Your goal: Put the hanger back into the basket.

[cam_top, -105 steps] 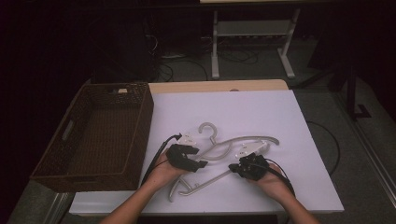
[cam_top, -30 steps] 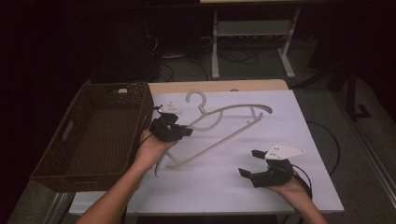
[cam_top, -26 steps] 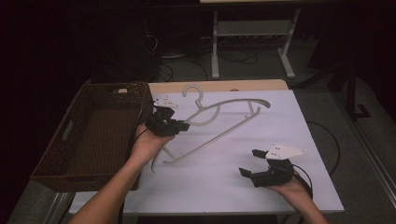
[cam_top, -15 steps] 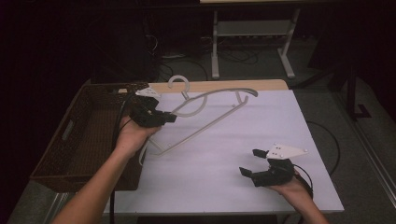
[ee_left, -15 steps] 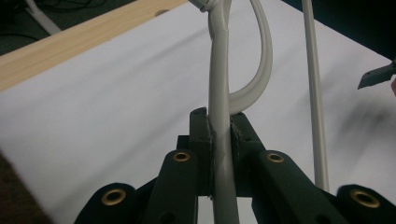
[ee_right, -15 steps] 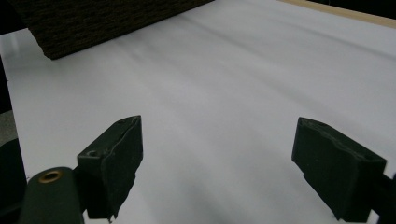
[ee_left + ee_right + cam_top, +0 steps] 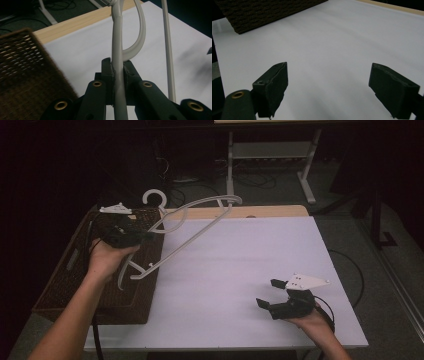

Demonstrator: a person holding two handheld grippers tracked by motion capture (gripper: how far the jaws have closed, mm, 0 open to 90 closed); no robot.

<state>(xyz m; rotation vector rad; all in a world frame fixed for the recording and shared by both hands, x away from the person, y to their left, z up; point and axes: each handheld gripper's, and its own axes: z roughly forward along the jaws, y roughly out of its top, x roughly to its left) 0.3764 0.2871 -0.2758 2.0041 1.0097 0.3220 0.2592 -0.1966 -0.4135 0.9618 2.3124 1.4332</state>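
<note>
High view: left tool [image 7: 131, 236] clenched on white plastic clothes hanger [image 7: 192, 227], lifted clear of white-topped worktop [image 7: 250, 265] and tilted over the near edge of dark brown woven wicker basket [image 7: 75, 280] at the worktop's left side, hook end uppermost. Left gripper view: both black jaws pressed against the pale hanger bar [image 7: 117, 72], basket weave [image 7: 22, 75] close at left. Right tool [image 7: 274, 295] released, jaws wide apart, low over the bare white surface near the front right corner, well apart from hanger and basket
</note>
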